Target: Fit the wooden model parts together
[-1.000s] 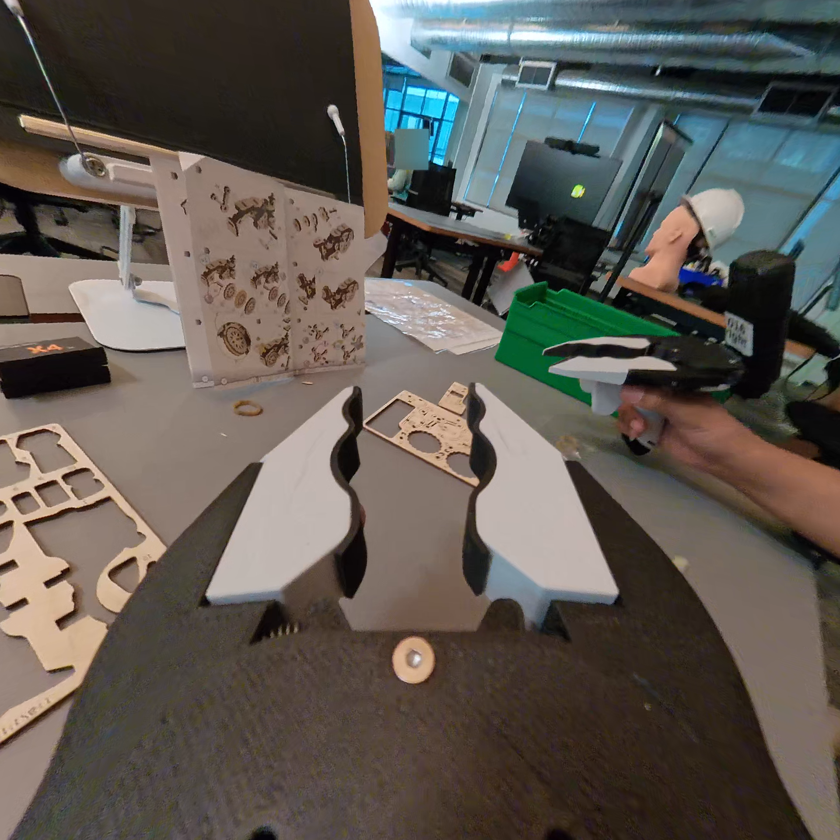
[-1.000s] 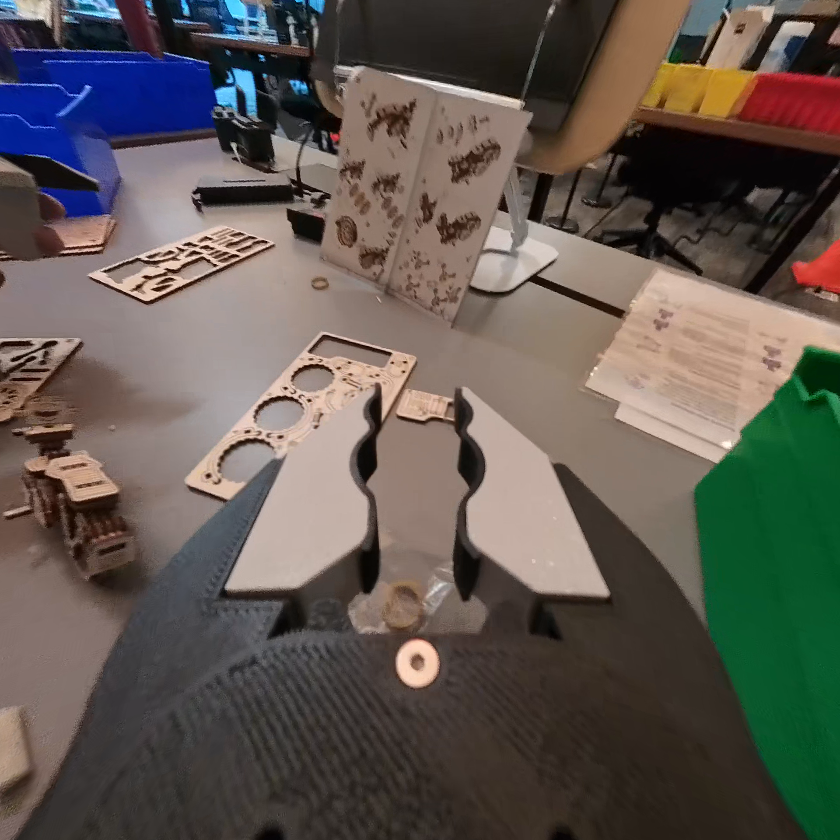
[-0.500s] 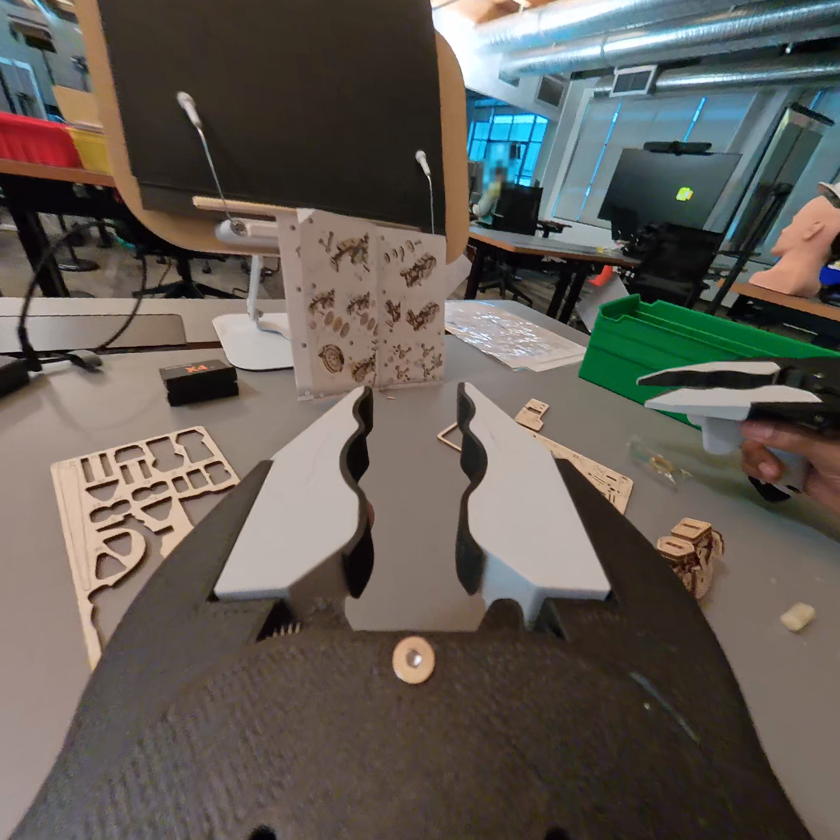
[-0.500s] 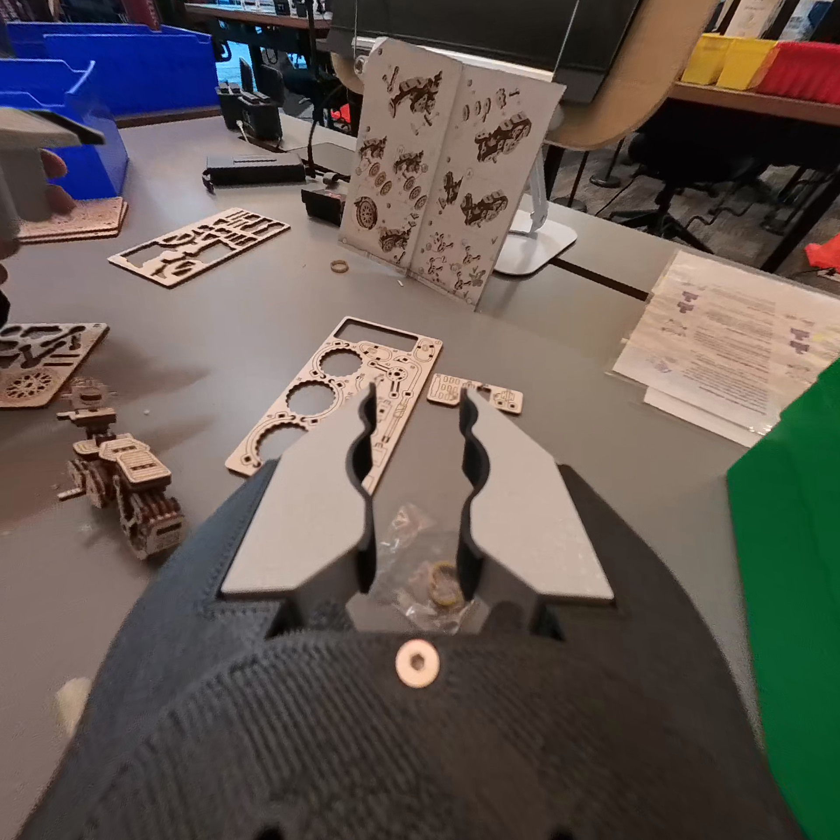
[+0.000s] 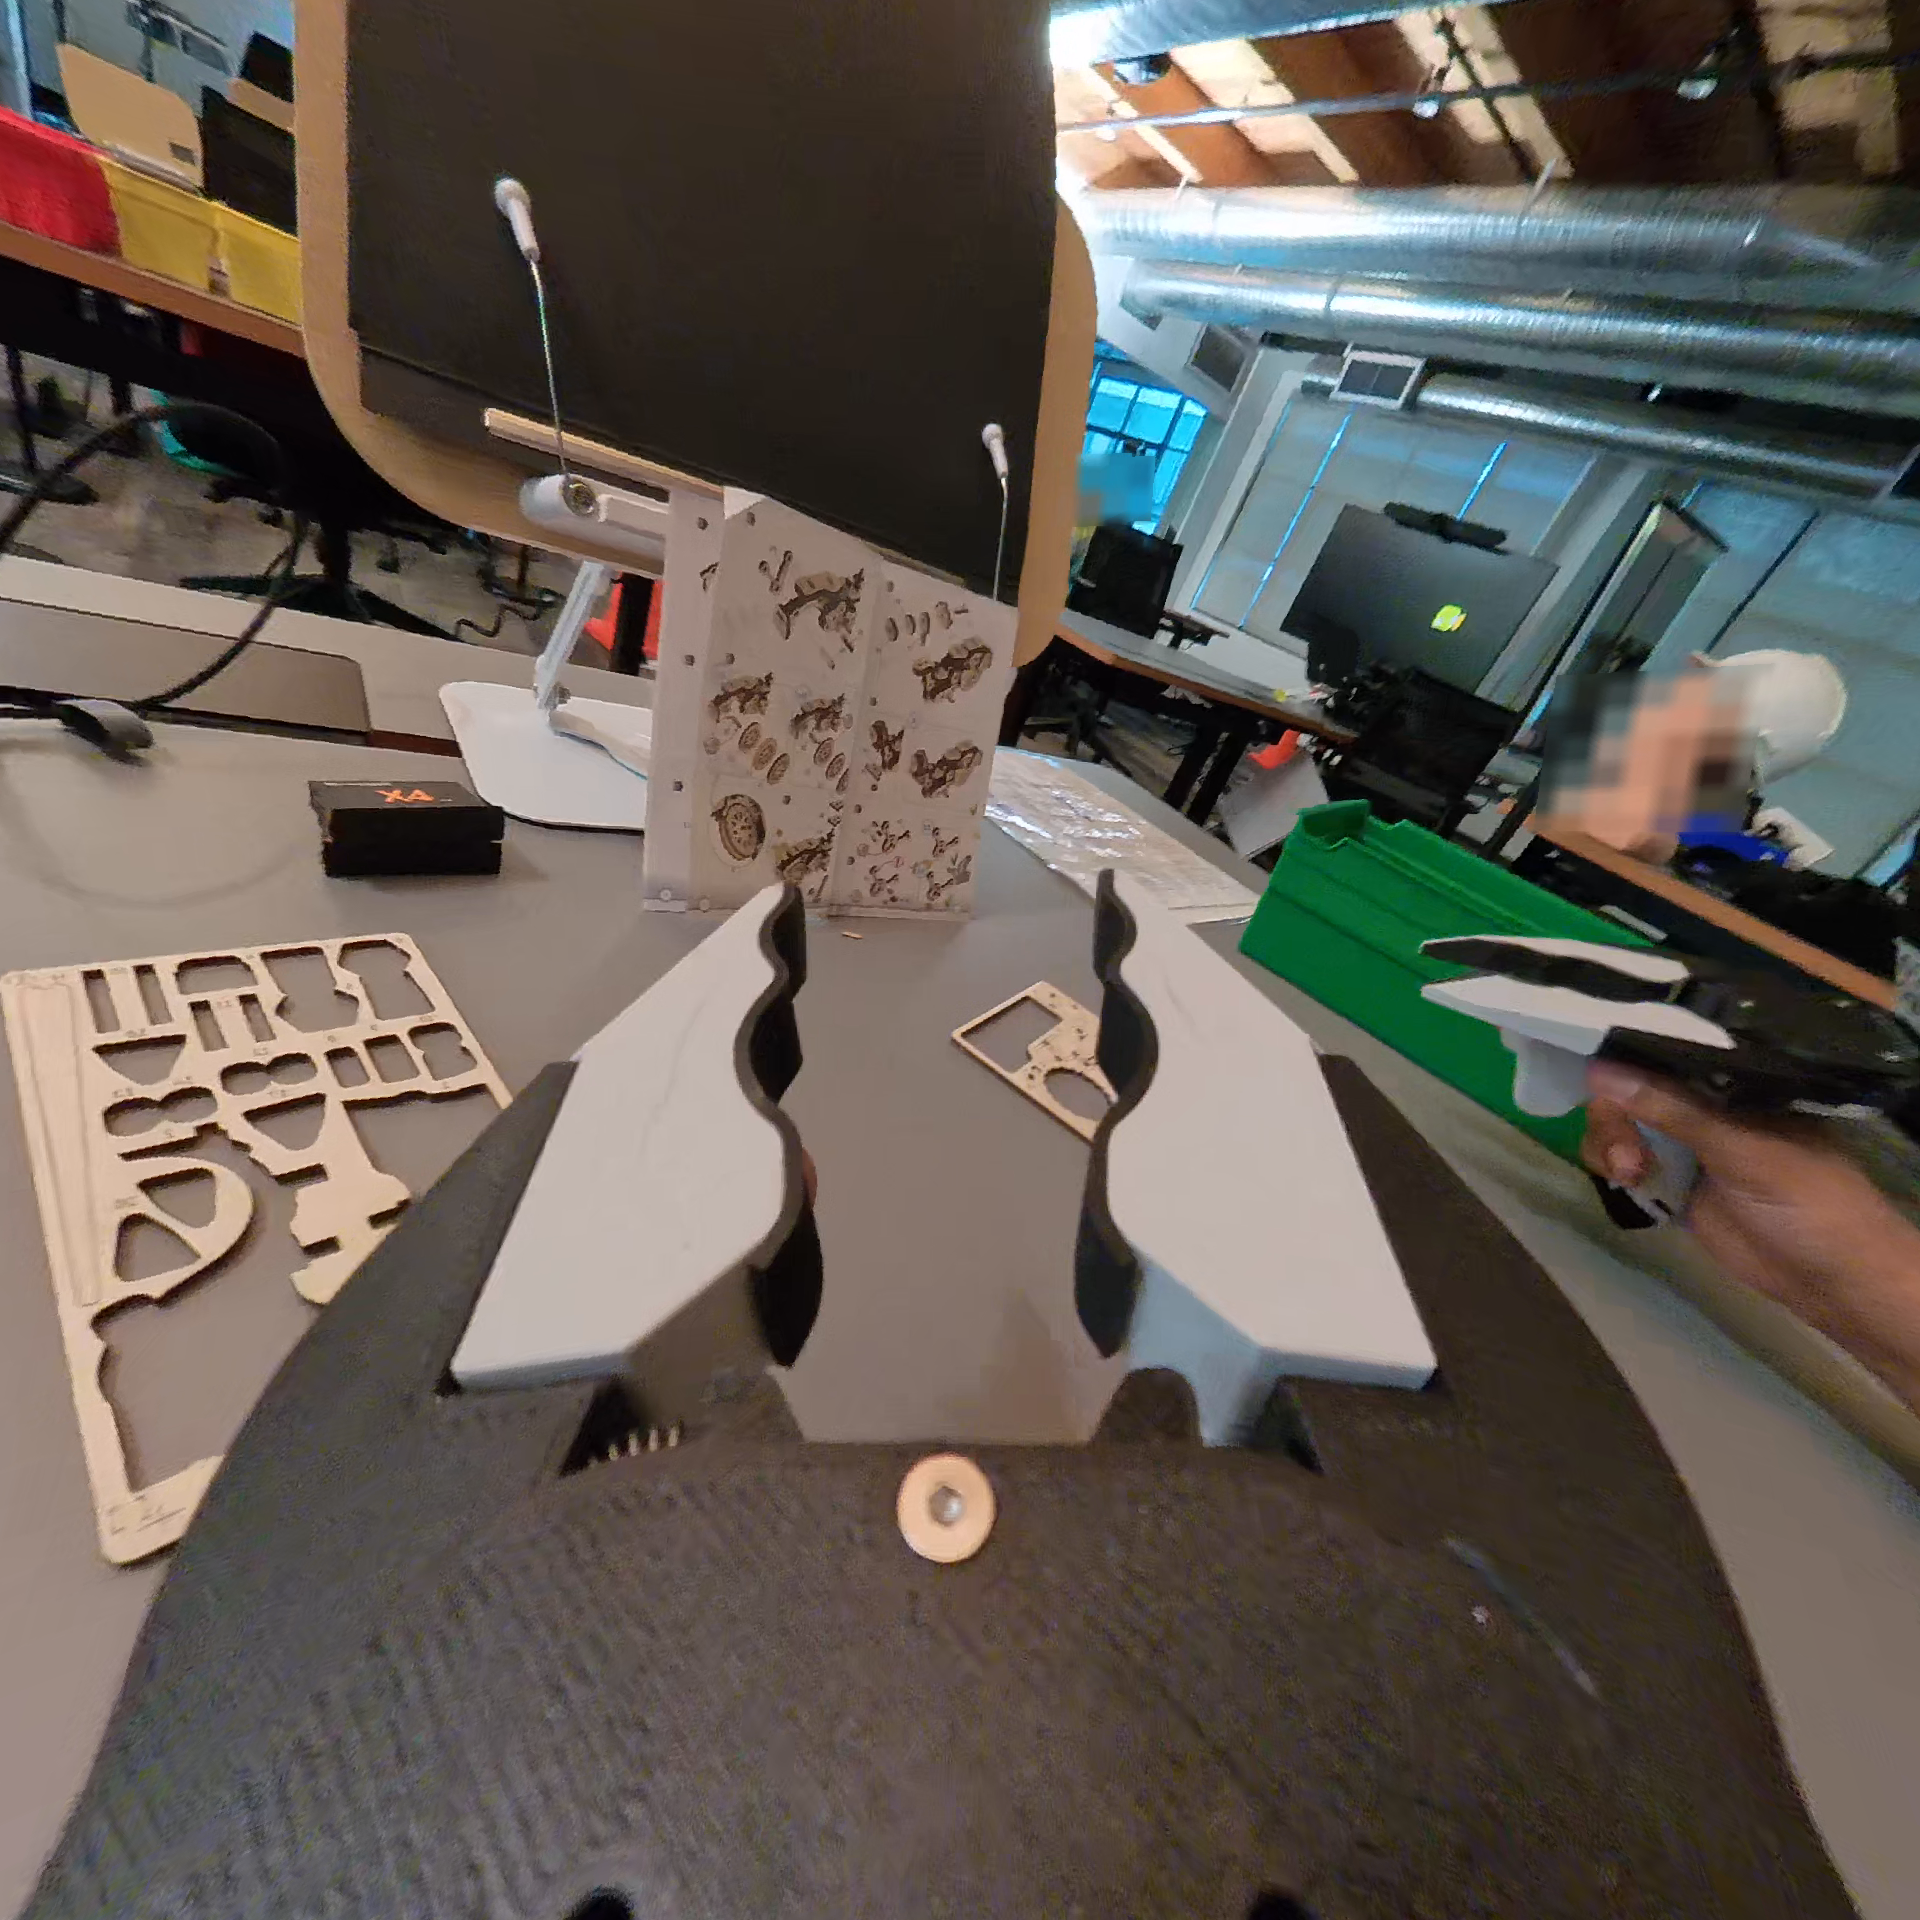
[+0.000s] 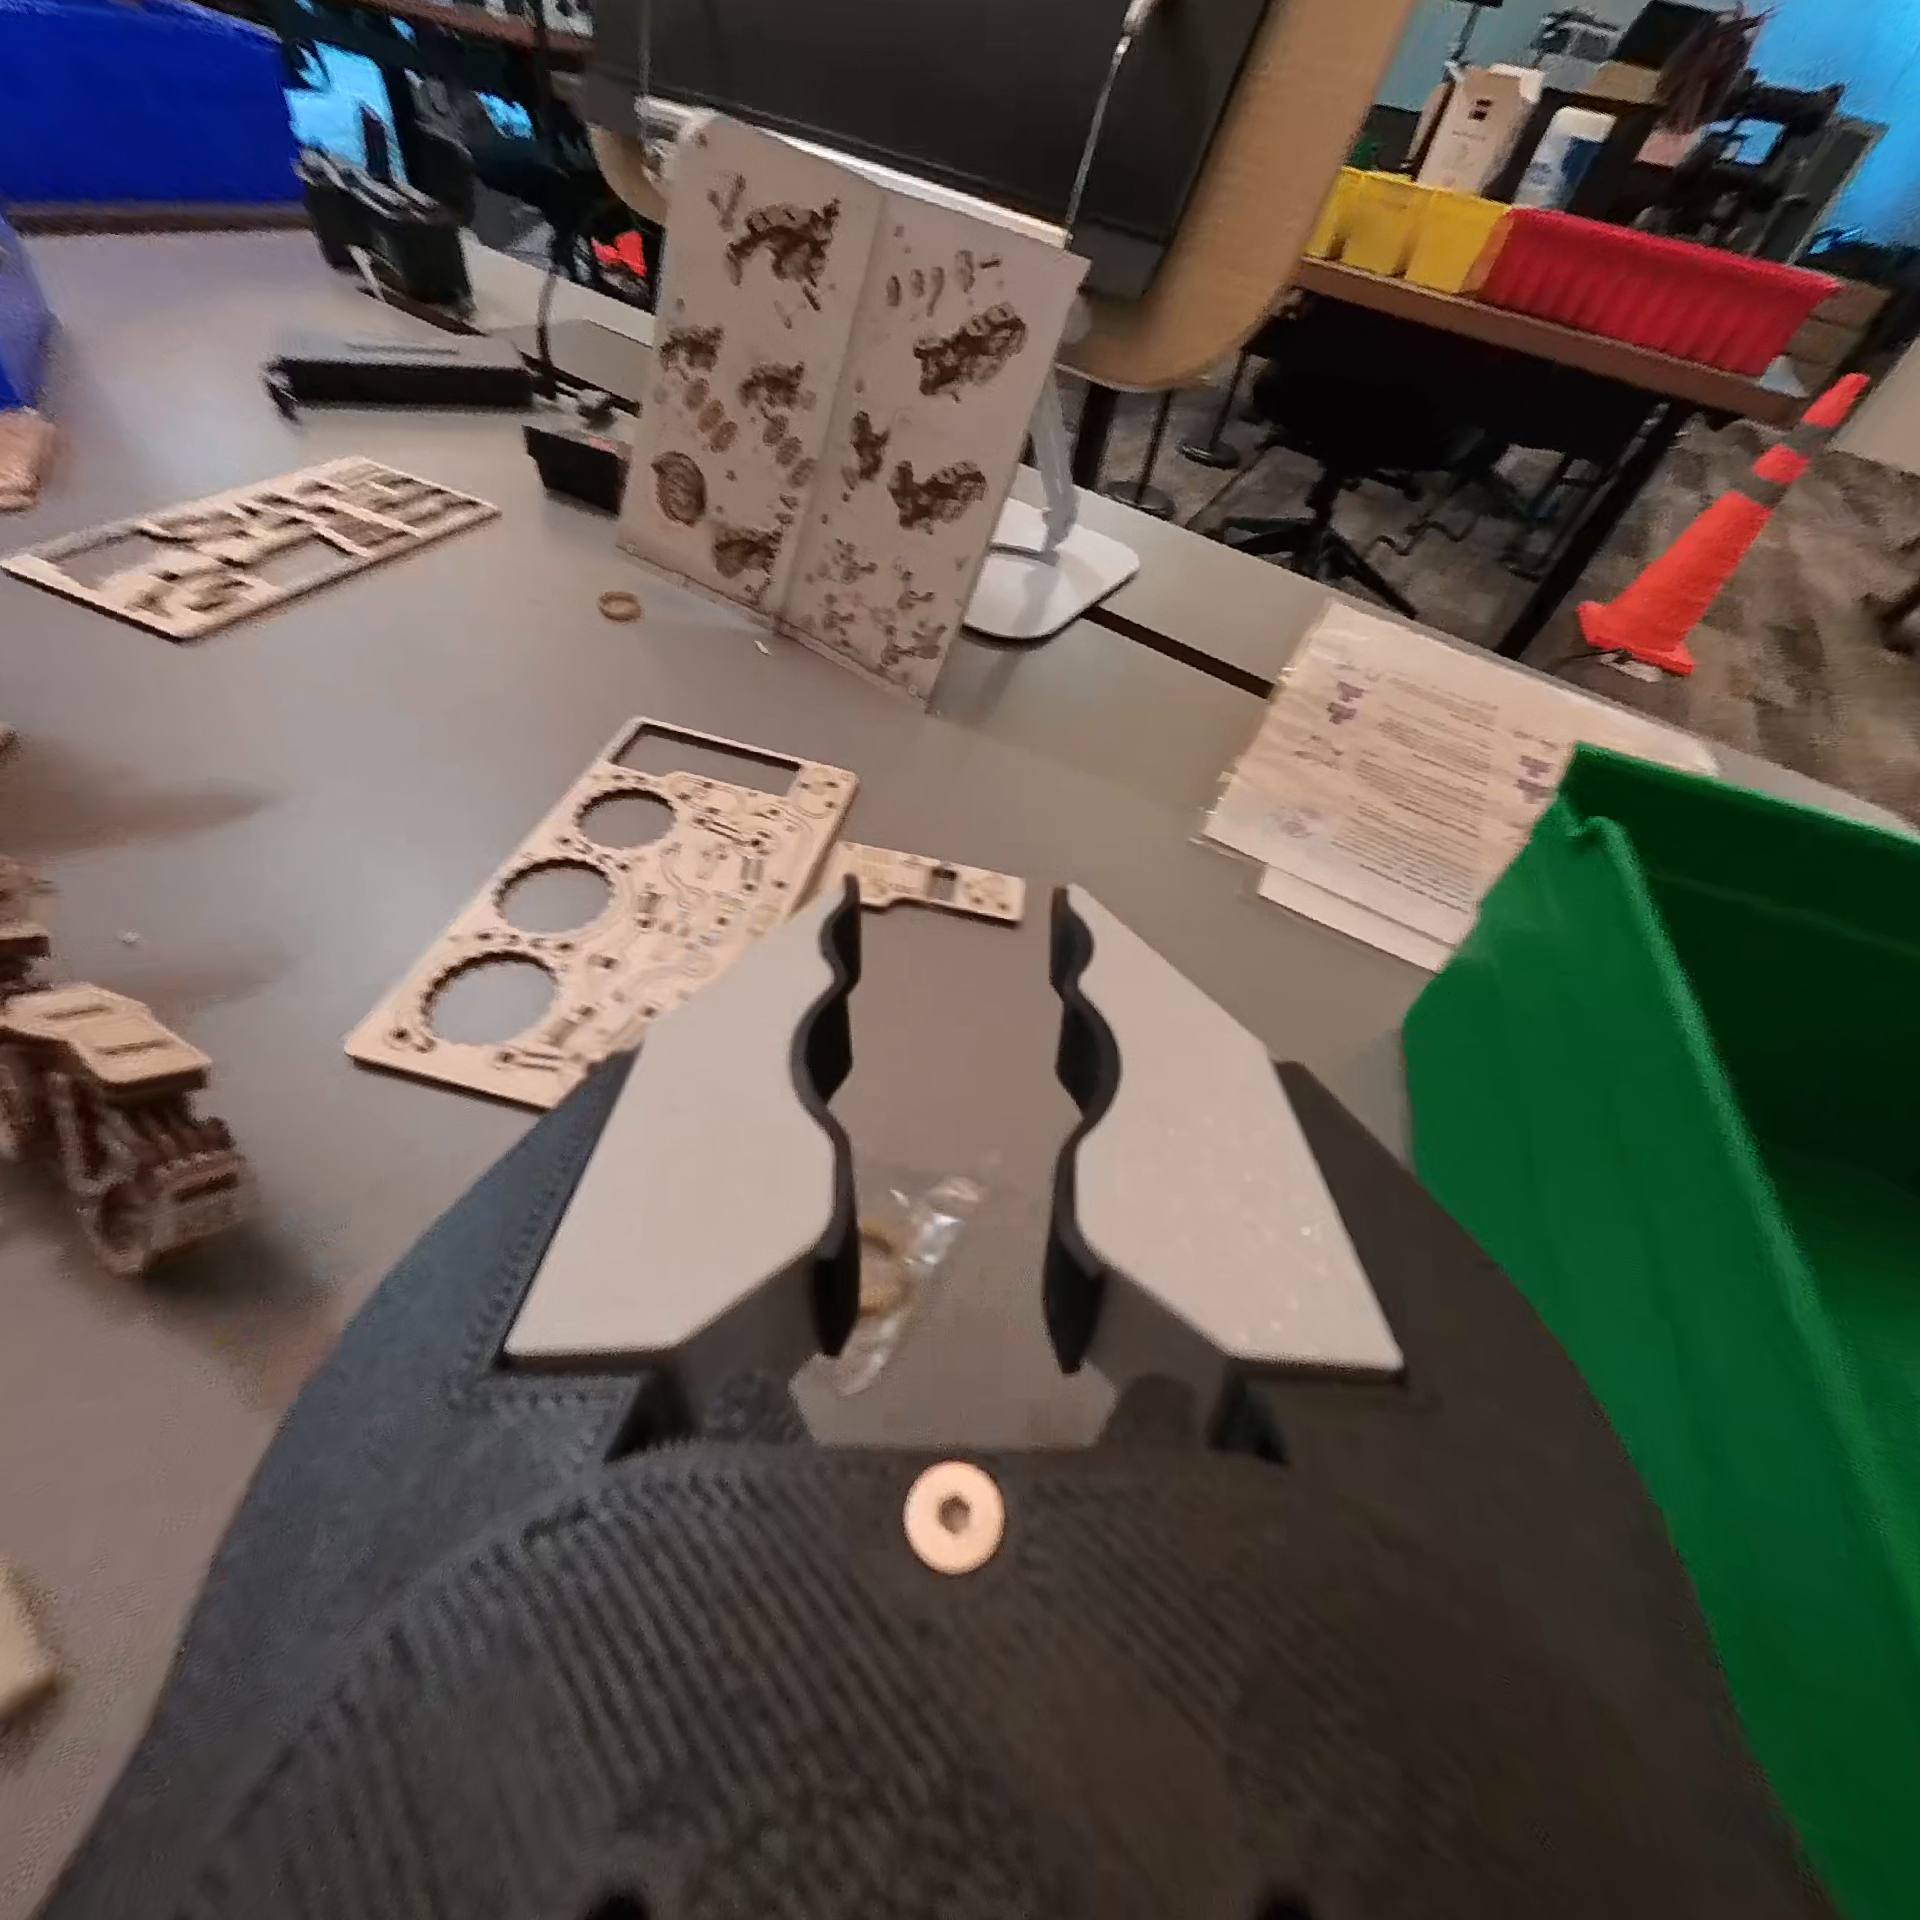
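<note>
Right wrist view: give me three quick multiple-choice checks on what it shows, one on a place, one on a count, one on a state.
1. Where is the green bin?
A. on the view's right side
B. on its left side
C. behind the instruction sheet

2. How many large round holes are cut in the nearest wooden parts sheet?
A. one
B. three
C. five

3. What is the state of the right gripper?
A. shut on a wooden part
B. shut on nothing
C. open and holding nothing

Answers: 1 A, the bin fills the right edge of the view. 2 B, three round cutouts run in a row along the sheet. 3 C, bare table and a small clear bag show in the gap between the fingers.
</note>
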`<state>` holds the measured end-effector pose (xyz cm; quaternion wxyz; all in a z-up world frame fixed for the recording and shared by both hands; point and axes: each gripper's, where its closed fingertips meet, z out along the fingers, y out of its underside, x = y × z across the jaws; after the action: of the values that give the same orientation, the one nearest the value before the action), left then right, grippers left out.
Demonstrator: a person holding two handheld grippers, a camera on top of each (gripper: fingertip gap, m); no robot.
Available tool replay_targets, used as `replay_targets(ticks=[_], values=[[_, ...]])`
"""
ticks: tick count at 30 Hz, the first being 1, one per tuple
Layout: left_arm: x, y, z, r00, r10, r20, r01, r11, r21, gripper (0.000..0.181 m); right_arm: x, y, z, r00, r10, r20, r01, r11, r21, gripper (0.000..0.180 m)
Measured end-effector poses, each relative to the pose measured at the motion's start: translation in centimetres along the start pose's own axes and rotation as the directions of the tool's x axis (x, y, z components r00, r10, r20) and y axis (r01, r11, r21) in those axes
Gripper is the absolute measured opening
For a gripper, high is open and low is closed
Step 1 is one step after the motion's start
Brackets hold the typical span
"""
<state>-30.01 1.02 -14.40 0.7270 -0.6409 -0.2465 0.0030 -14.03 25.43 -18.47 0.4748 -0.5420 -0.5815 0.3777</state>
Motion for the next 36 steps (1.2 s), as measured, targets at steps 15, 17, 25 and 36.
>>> replay_targets(ticks=[15,17,25,36], values=[[2.6,1.3,-0.9,0.98,0.196,-0.027,-0.198,0.978,-0.069,0.076,3.2,-0.5,-1.7,0.994,0.02,-0.107,-0.014,0.999,0.049,0.041],[2.7,1.6,-0.7,0.983,0.179,-0.033,-0.181,0.98,-0.078,0.074,3.2,-0.5,-1.7,0.994,0.018,-0.109,-0.013,0.999,0.049,0.042],[2.9,3.8,0.3,0.977,0.205,-0.054,-0.211,0.962,-0.175,0.061,3.5,-0.3,-1.5,0.989,0.036,-0.141,-0.031,0.999,0.039,0.037],[1.4,3.7,0.3,0.983,0.185,0.017,-0.178,0.963,-0.2,0.085,5.5,0.5,-2.0,0.947,0.027,-0.319,-0.017,0.999,0.034,0.05]])
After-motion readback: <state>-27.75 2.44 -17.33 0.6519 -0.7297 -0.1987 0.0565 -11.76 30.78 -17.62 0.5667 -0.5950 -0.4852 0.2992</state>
